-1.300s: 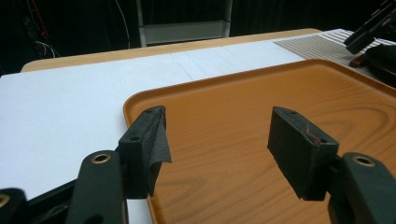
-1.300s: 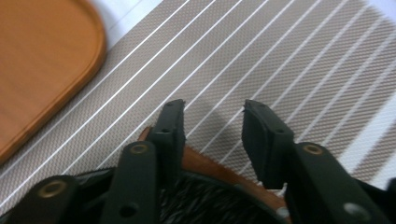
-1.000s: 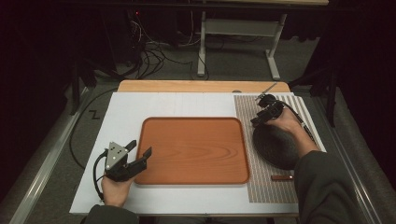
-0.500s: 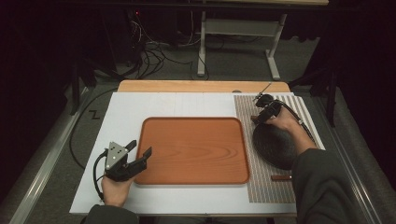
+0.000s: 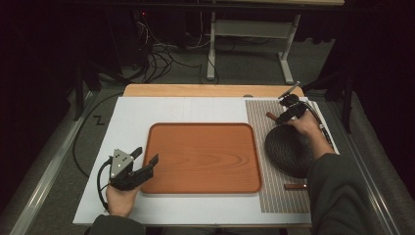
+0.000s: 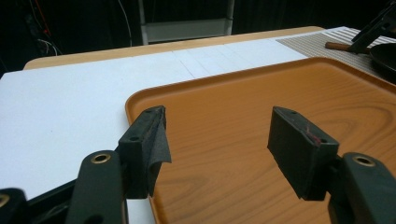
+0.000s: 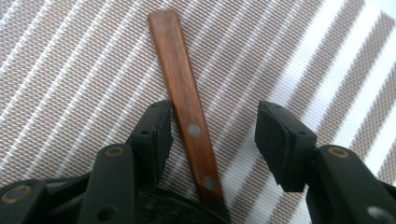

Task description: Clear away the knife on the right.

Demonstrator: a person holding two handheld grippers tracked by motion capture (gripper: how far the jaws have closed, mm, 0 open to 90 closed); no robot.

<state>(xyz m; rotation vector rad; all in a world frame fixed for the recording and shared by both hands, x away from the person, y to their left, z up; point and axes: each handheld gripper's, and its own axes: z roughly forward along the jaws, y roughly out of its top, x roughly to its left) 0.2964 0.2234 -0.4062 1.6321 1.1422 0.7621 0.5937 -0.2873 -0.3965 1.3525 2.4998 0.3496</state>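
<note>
A brown wooden tray (image 5: 203,156) lies in the middle of the white table cover. My left gripper (image 5: 147,157) rests at the tray's near left corner, open, with nothing between its jaws; its own view looks across the tray (image 6: 261,116). A black round pan (image 5: 288,149) sits on the striped mat (image 5: 271,196) to the right. Its wooden handle (image 7: 187,105) points away, with two rivets. My right gripper (image 7: 212,128) stands open straddling that handle, the left jaw close beside it; from above it (image 5: 286,110) sits at the pan's far edge.
A small brown stick (image 5: 295,186) lies on the mat near the front edge. A light wooden board edge (image 5: 205,90) runs along the table's far side. Cables and a metal stand (image 5: 254,34) are on the floor beyond.
The right hand and gripper have shifted slightly at the pan's far side. The left gripper has not moved.
</note>
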